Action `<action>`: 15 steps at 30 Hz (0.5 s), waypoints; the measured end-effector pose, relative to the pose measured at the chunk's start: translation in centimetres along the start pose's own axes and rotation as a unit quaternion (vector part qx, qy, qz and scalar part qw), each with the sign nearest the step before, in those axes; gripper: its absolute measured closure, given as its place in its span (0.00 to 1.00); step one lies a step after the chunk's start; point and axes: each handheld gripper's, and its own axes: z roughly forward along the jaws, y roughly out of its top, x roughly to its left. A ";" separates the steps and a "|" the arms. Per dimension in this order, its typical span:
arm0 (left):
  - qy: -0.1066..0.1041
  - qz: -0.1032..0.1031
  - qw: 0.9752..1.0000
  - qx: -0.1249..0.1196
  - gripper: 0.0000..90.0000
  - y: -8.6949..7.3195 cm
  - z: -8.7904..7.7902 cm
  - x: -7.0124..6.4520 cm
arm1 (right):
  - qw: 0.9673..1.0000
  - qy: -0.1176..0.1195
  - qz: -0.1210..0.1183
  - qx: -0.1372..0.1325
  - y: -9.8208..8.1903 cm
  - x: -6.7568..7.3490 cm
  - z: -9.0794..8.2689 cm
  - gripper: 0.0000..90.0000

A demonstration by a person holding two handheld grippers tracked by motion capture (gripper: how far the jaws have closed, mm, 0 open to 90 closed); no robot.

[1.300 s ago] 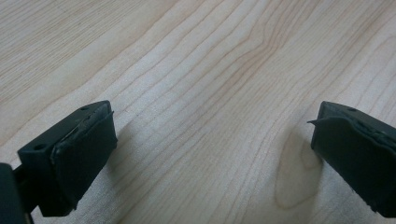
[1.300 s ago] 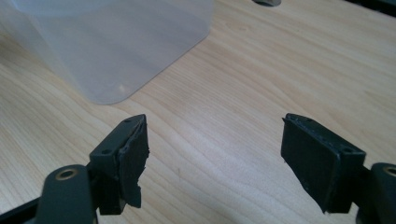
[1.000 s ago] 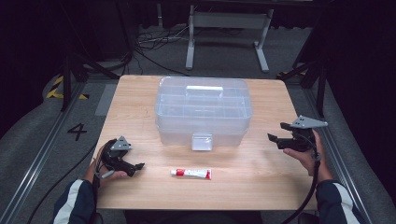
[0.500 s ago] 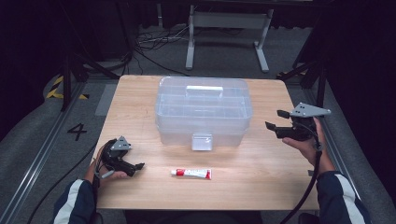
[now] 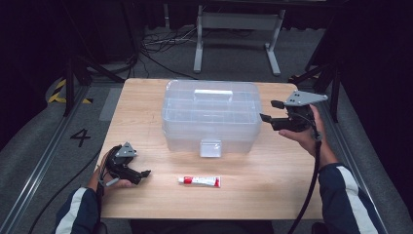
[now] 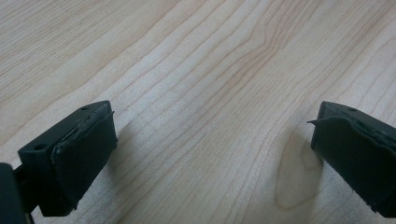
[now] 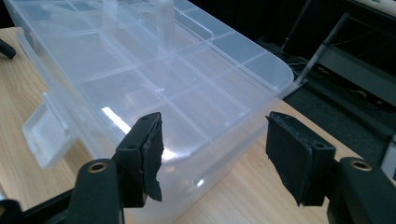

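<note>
The right gripper [image 5: 269, 111] is held in the air just beside the right end of the box [image 5: 210, 117], its jaws pointed left at that end; the jaws have just been closing, yet they are seen partly open with nothing between them, and the box's lid and corner lie just past the pads [image 7: 149, 154]. The clear box, lid shut and latch on its near side, is set mid-worktop [image 5: 272, 195]. The left gripper [image 5: 142, 173] is rested on the near left of the worktop, jaws spread wide and empty over bare wood, pointed right toward the tube [image 5: 199, 181]. The tube is laid flat near the box's latch, between the box and the near edge, apart from both grippers.
</note>
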 end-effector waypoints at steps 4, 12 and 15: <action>0.000 -0.001 1.000 -0.001 0.01 0.0 0.0 0.0 | 1.000 0.005 -0.007 0.006 1.2 0.3 1.3 0.44; 0.004 -0.005 1.000 0.000 0.01 0.0 0.0 0.0 | 0.999 0.024 -0.020 0.011 4.0 0.9 3.5 0.46; 0.006 -0.007 1.000 -0.001 0.01 0.0 0.0 -0.1 | 0.999 0.028 -0.023 0.013 4.7 1.2 4.1 0.46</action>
